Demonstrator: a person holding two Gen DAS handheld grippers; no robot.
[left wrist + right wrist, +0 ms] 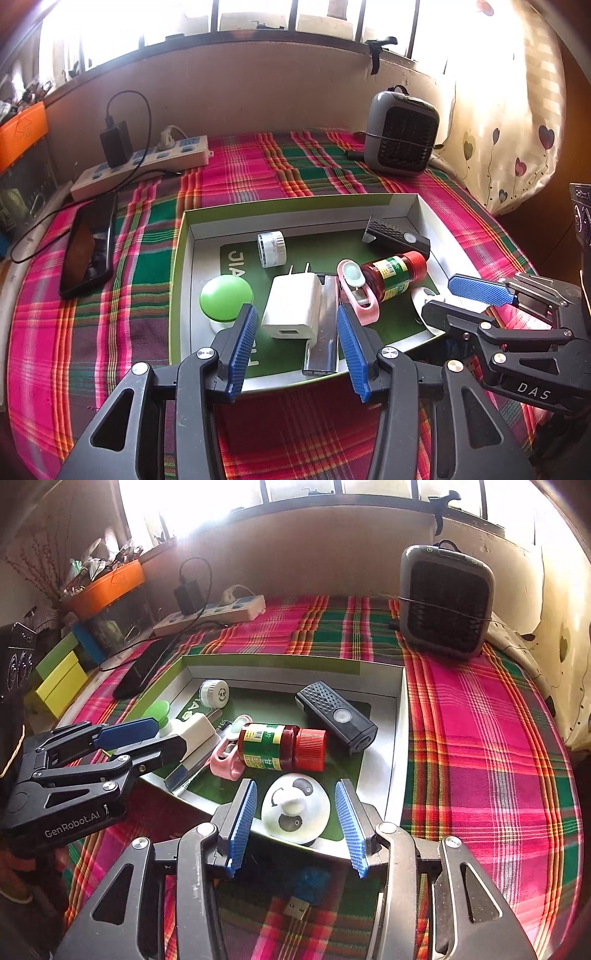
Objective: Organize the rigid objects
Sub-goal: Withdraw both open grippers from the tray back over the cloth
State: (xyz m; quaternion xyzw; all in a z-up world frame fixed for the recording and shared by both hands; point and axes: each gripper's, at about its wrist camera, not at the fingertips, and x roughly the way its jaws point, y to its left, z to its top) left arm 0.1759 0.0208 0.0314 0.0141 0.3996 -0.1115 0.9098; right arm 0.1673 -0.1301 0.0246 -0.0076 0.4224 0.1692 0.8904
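The left gripper point(297, 334) stands with jaws apart over the box's point(295, 206) near edge, the white charger point(291, 308) lying untouched between its blue pads point(242, 349).

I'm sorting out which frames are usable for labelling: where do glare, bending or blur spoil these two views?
Left wrist view: the window is blown out white and the curtain glares; the box edges bow from the fisheye. Right wrist view: the same window glare at top; the USB stick lies in dim shadow, slightly soft.
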